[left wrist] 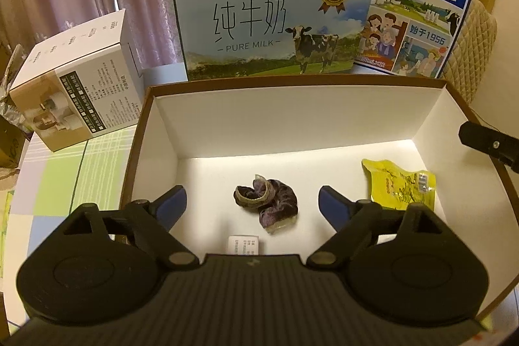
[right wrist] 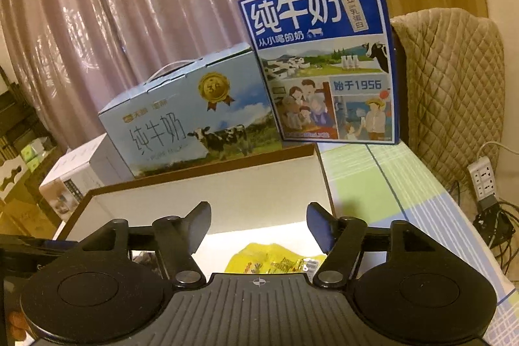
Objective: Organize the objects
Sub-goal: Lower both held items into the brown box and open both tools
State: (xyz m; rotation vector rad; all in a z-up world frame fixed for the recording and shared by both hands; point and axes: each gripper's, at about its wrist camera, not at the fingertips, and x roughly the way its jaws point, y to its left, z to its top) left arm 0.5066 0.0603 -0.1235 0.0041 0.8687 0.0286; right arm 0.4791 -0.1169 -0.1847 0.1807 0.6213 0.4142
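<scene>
purple snack pack [left wrist: 266, 207] lying on floor of open white box [left wrist: 292, 115], mid-front | yellow packet [left wrist: 400, 187] apart at right | small white label [left wrist: 244, 245] at near edge | left hand-held gripper [left wrist: 252, 205] spread wide above, empty | right hand-held gripper [right wrist: 258, 227] wide, empty, over yellow packet | milk cartons [left wrist: 269, 21] behind box on counter [left wrist: 65, 164]

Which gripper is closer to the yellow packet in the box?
Right. The right gripper hangs directly above the yellow packet; the left gripper sits beside it, over the dark purple item.
</scene>
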